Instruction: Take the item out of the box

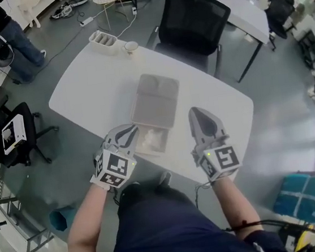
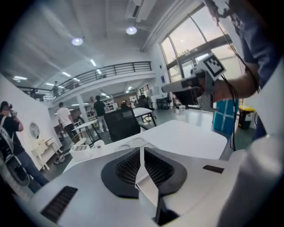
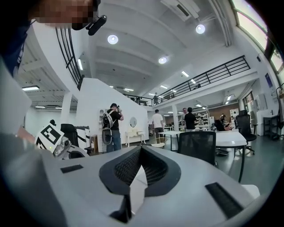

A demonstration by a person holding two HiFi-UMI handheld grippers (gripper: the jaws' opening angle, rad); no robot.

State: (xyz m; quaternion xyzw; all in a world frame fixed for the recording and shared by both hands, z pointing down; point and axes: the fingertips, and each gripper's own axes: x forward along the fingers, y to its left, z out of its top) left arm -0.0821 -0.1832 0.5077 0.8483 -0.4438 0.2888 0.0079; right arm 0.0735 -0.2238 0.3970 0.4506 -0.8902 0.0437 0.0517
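A beige box stands on the white table [image 1: 90,85], its lid [image 1: 156,94] folded back flat. In the box's base [image 1: 142,147] lies a white item [image 1: 153,140]. My left gripper [image 1: 133,129] hovers at the base's left near corner. In the left gripper view its jaws [image 2: 142,148] show a thin slit with nothing between them. My right gripper [image 1: 196,112] sits to the right of the box, above the table. Its jaws [image 3: 141,148] meet at the tips and hold nothing.
At the table's far end stand a white slotted tray [image 1: 103,39] and a small cup [image 1: 131,46]. A black chair [image 1: 193,18] is behind the table, another [image 1: 10,135] at the left. A person [image 1: 3,33] stands far left. A teal bin [image 1: 305,195] is at the right.
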